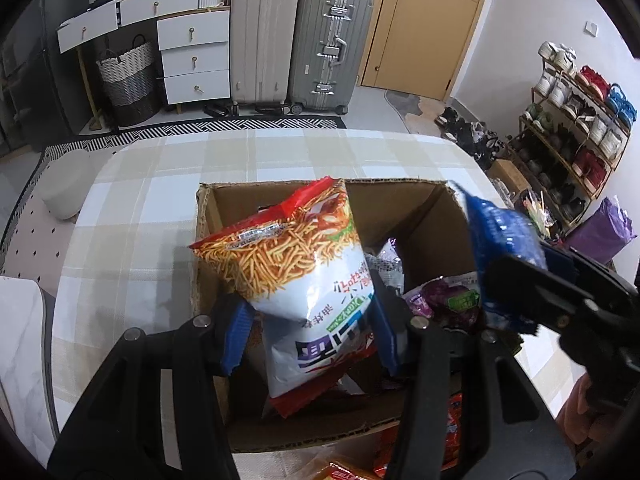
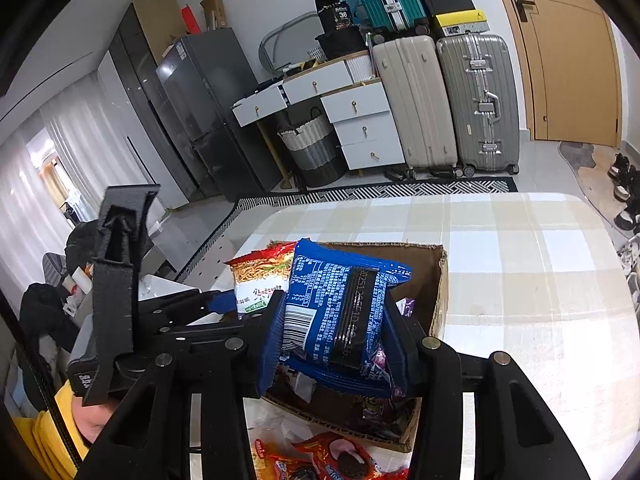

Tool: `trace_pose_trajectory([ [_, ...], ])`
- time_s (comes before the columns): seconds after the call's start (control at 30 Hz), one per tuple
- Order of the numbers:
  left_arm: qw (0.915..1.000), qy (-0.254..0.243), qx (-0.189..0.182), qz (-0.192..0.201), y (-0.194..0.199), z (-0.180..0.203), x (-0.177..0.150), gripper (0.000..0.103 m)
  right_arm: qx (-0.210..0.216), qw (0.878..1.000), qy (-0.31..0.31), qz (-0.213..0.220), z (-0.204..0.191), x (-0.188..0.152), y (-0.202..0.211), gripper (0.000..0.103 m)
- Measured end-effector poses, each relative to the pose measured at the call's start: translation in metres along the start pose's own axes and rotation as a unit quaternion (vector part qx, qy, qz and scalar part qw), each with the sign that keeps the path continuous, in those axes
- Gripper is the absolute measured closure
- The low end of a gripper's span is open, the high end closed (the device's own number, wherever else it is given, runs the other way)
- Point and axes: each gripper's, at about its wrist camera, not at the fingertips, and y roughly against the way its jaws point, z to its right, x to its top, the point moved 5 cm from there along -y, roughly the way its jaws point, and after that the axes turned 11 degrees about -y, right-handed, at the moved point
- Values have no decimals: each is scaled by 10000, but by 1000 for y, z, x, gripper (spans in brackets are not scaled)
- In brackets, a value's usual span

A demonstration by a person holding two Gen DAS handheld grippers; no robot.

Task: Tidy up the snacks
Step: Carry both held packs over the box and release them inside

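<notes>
Left gripper [image 1: 310,330] pinches noodle-snack bag [image 1: 296,264] between blue pads, bag upright over open cardboard box [image 1: 404,200]. Right gripper [image 2: 334,344] clamps blue snack packet [image 2: 340,308] (barcode side toward camera) above same box. Purple packet [image 1: 444,300] lies inside box. 2 red cookie packets [image 2: 320,460] on checked tablecloth [image 2: 520,260] before box. Beyond: 2 suitcases [image 1: 296,40], white drawers [image 1: 192,56].

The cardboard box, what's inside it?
Inside the cardboard box lies a purple snack bag and a silvery wrapper. The noodle snack bag in the left gripper and the blue packet in the right gripper hide the rest.
</notes>
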Motion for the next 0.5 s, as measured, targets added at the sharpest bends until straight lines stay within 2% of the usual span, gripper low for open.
trace_pose_trajectory([
  [0.17,10000,61,8,-38,-2,-4,-3,53,-62,9999,-55,-97,2,-2,-10,58],
  [0.23,10000,77,9,-37,0,-7,-6,49,-69,9999,-53,-94,2,-3,-11,58],
  [0.3,9999,112,7,7,1,-10,-6,44,-82,9999,-69,-103,2,-3,-12,58],
  [0.5,9995,266,96,163,16,-16,-5,43,-123,9998,-13,-178,-2,-4,-18,58],
])
